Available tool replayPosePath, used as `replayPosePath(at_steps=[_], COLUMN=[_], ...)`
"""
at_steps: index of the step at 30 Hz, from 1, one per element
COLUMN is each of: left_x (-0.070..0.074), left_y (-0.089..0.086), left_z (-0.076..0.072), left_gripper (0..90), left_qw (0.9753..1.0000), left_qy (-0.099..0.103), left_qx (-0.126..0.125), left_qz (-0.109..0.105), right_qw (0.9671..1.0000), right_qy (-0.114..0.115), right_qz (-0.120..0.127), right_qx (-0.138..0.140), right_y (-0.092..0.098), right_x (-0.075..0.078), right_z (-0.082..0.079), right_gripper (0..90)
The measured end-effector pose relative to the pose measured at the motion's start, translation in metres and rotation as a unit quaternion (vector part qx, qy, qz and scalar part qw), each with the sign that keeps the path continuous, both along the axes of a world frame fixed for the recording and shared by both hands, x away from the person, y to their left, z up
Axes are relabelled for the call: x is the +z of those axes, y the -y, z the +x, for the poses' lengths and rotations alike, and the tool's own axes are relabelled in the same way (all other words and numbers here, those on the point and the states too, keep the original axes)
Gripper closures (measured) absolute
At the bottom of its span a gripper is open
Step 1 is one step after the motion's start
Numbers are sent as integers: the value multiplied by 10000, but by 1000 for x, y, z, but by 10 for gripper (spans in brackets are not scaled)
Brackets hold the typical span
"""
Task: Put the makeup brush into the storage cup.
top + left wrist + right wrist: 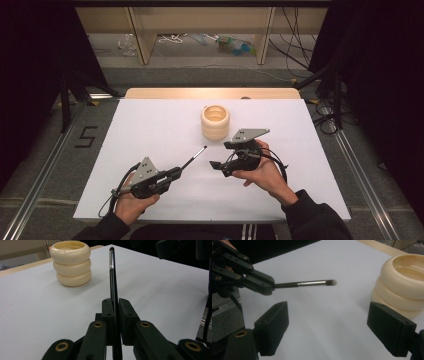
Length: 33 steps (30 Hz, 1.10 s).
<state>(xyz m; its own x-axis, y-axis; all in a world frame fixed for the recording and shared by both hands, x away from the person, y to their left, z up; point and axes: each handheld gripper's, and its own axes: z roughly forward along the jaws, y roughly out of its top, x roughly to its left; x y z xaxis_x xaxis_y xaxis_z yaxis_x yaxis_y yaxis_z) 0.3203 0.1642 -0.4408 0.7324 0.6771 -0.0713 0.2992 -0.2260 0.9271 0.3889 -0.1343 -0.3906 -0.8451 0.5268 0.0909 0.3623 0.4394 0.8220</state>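
Brush held over the table, near the cup.

The left gripper (176, 172) pinches the brush (194, 158) by its handle, tip raised over the white table (150, 130) and aimed toward the cream ribbed cup (215, 121), well short of it. The right gripper (216, 165) hangs just beside the brush tip, jaws spread wide.

From my high view the white surface (165, 130) is brightly and evenly lit from above, while both sides fall into near black. Shadows on it are faint and soft. A warm glow sits on the wooden strip (210, 93) at the far edge. I see no hard glare. In the left gripper view the nearest links of the tongs (115, 312) blur. In the right gripper view the brush tip (332, 282) looks soft, and the picture is slightly grainy.
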Motion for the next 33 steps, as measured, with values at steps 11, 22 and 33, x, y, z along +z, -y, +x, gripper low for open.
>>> replayPosePath(at_steps=[11, 22, 33], left_x=[2, 3, 4], left_y=[1, 4, 8], left_z=[-1, -2, -3], left_gripper=[836, 836, 836], left_qw=[9997, 9994, 9988], left_qy=[72, 176, 281], left_qx=[180, 208, 265], left_qz=[-133, -200, -291], right_qw=[9983, 9971, 9901], right_qy=[-215, -367, -572], right_qz=[535, 664, 1278], right_qx=[-25, 29, 23], right_y=[-2, -6, -11], right_x=[-5, -13, -16], right_z=[2, 3, 5], right_gripper=[170, 167, 162])
